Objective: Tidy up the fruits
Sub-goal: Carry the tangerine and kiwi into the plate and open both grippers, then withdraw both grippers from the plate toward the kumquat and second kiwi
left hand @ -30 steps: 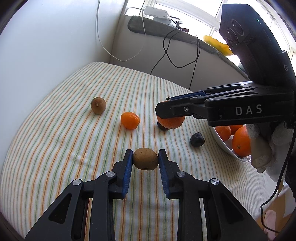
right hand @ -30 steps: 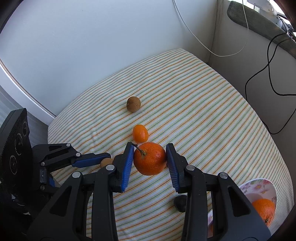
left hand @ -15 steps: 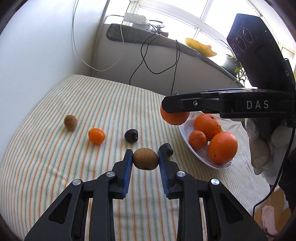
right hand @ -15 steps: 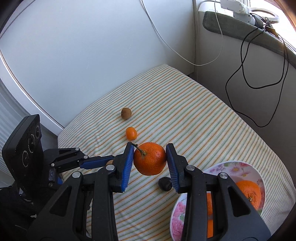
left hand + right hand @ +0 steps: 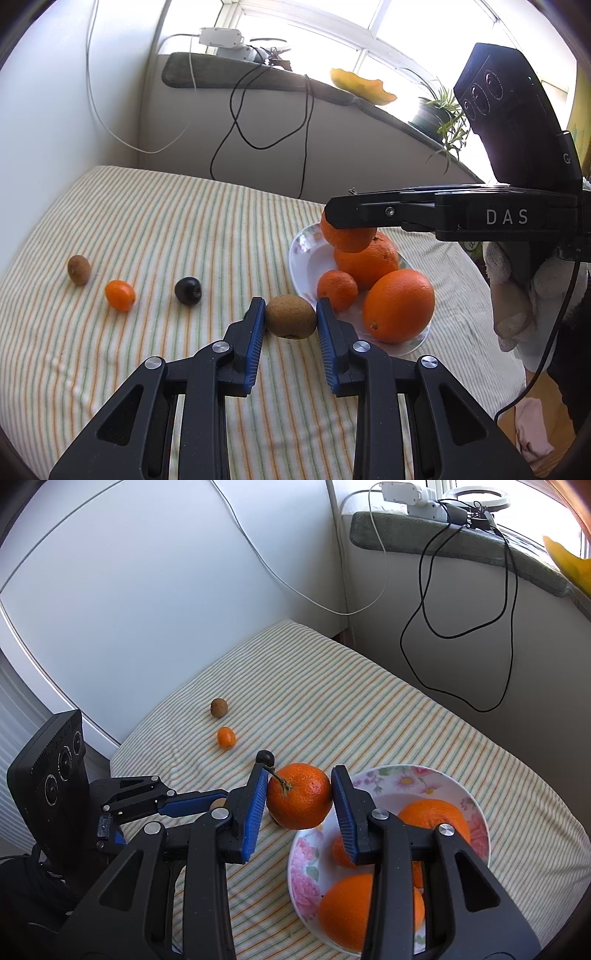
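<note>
My left gripper [image 5: 290, 320] is shut on a brown kiwi [image 5: 290, 316], held above the striped cloth just left of the floral bowl [image 5: 306, 251]. My right gripper [image 5: 299, 799] is shut on a stemmed mandarin [image 5: 300, 800], held above the bowl's [image 5: 373, 779] left rim; it also shows in the left wrist view [image 5: 345, 238]. The bowl holds three oranges [image 5: 397, 304]. On the cloth lie a second kiwi [image 5: 79, 270], a small orange kumquat [image 5: 119, 294] and a dark plum [image 5: 188, 290].
The striped cloth [image 5: 147, 229] covers a padded surface against a white wall. Black and white cables [image 5: 236, 122] hang from the window ledge behind. A potted plant [image 5: 439, 107] and a yellow object [image 5: 362, 86] sit on the ledge.
Both grippers have swung right toward the bowl with their fruit. The mandarin is now over the bowl's rim, and the bowl and oranges appear closer.
</note>
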`<state>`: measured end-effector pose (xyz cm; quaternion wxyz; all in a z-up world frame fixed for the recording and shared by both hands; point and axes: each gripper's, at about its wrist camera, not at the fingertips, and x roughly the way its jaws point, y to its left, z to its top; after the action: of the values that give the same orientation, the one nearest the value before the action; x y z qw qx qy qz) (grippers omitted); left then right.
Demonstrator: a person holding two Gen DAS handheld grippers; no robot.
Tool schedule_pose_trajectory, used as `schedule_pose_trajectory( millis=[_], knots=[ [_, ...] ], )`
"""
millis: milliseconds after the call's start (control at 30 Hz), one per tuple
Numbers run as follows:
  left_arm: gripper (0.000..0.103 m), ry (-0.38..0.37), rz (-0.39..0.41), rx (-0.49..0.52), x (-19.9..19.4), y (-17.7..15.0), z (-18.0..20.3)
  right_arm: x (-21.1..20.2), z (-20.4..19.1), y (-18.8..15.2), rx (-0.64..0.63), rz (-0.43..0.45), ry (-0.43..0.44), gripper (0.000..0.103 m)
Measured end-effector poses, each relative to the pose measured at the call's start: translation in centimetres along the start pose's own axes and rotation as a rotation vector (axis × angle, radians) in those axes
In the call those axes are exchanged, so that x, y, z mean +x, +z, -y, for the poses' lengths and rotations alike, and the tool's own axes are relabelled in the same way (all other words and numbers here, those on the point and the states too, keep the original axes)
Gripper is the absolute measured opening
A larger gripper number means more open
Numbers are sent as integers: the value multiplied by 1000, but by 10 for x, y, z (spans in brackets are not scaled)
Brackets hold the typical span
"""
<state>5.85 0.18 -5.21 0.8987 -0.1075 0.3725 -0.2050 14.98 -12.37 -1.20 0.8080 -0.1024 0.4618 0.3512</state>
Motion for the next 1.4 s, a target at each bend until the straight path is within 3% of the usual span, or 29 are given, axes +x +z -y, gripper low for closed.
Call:
schedule_pose_trajectory(
  millis=[500,1033,1067,1133,1167,1200,1267,1300,1400],
  knots=[
    [26,-42,-48,47,29,1,35,-7,47,-13,69,-5,-52,37],
    [27,-49,-70,46,40,1,41,11,54,-5,67,-24,-61,38],
    [28,-49,-72,48,41,1,41,12,55,-5,67,-25,-64,38],
    [47,-43,-69,50,41,2,43,12,55,-5,67,-19,-72,38],
    [52,-41,-64,50,41,2,43,12,55,-5,66,-20,-77,39],
    [57,-38,-59,49,40,2,44,12,55,-4,65,-20,-81,40],
    [59,-36,-58,47,40,2,44,10,55,-4,65,-9,-82,67],
    [59,-34,-58,45,40,2,44,8,55,-4,65,4,-95,73],
    [59,-30,-60,44,39,1,43,2,53,-2,59,28,-103,76]
  ],
)
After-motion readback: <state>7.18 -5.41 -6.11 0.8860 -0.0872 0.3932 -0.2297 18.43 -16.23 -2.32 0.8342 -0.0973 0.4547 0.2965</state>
